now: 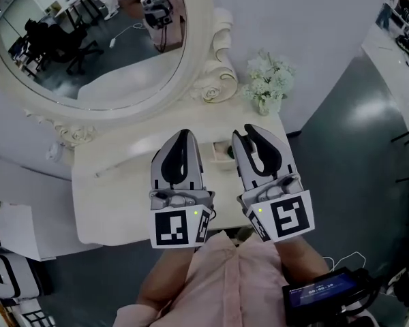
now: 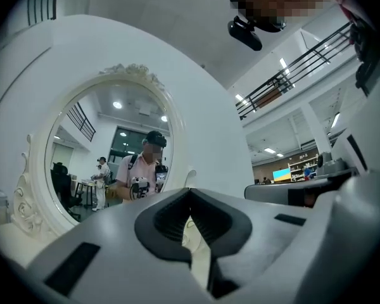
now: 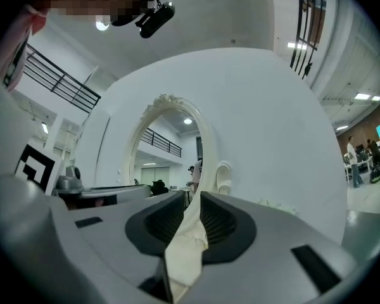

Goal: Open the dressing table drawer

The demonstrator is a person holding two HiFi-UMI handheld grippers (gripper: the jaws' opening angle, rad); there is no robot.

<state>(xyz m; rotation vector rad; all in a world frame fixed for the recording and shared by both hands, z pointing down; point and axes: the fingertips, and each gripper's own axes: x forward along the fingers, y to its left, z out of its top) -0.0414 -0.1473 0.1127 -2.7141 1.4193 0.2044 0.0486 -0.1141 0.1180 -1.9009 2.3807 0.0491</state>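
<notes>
— Where did we hold the grippers?
— Above the dressing table [image 1: 116, 196]: left gripper [image 1: 185, 135] clenched on nothing, right gripper [image 1: 248, 132] slightly parted, empty. We couldn't see its drawer from above.
— Containers?
— A vase [image 1: 265, 106] held white flowers [image 1: 268, 77], beside the mirror [image 1: 88, 39]

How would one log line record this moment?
left tongs: shut, empty | right tongs: open, empty | both over dressing table | drawer: unseen
</notes>
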